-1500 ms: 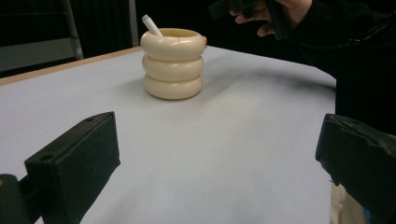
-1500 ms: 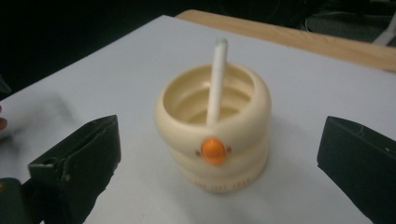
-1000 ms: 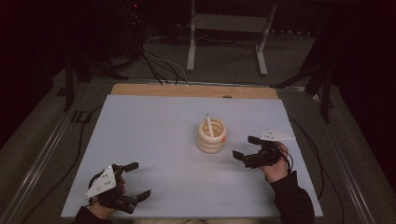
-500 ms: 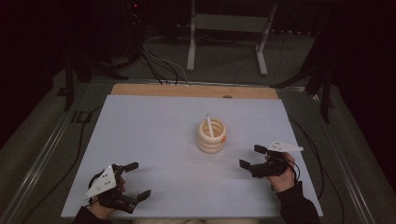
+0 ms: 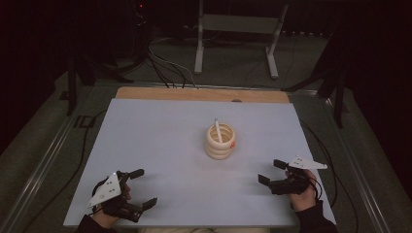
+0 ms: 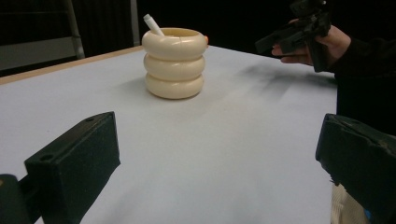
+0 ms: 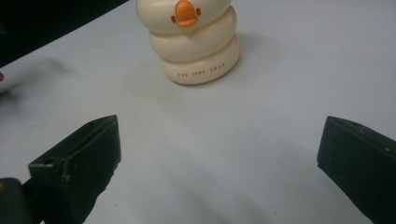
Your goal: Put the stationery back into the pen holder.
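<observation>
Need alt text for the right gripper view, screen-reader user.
A cream, ring-stacked plastic holder with an orange duck beak stands upright on a pale blue-grey table. In the foreground the right gripper is open, its two black jaws set wide apart at the lower corners, holding nothing and well short of the holder.

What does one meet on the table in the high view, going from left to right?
Left tongs → cream ringed holder with a white stick in it → right tongs.

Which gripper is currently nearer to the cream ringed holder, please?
Right. The right gripper sits just off the cream ringed holder, toward the table's near right; the left gripper lies farther, near left.
</observation>
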`<state>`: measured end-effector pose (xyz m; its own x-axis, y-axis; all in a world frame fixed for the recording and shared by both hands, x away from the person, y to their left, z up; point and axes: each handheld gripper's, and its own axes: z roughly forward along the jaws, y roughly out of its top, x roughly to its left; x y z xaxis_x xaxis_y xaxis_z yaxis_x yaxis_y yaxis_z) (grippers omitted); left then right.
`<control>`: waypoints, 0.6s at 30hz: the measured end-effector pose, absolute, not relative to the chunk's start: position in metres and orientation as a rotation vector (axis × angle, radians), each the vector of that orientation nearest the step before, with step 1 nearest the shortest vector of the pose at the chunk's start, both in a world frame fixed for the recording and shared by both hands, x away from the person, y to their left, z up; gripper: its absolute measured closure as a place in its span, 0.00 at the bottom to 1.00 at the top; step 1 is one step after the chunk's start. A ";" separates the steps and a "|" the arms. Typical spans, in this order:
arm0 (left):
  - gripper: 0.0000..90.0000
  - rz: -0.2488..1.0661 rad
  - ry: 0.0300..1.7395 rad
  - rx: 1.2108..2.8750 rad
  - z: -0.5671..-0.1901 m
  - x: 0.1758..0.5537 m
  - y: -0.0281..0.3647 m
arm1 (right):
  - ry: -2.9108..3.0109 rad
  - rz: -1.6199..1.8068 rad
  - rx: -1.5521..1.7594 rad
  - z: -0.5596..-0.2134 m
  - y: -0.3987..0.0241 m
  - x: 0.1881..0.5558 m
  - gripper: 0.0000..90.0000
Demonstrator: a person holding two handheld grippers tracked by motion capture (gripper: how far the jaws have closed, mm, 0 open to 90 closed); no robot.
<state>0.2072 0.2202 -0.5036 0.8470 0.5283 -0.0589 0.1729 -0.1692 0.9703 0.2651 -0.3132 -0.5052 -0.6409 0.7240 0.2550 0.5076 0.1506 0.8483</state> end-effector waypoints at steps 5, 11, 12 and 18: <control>0.00 0.339 0.539 1.740 -0.504 0.207 0.220 | 2.211 1.495 1.226 -0.510 -0.315 0.264 0.00; 0.00 0.339 0.540 1.741 -0.504 0.207 0.220 | 2.209 1.494 1.222 -0.511 -0.314 0.266 0.00; 0.00 0.339 0.540 1.741 -0.504 0.208 0.220 | 2.209 1.494 1.222 -0.511 -0.314 0.266 0.00; 0.00 0.339 0.539 1.743 -0.504 0.208 0.220 | 2.201 1.492 1.221 -0.511 -0.317 0.267 0.00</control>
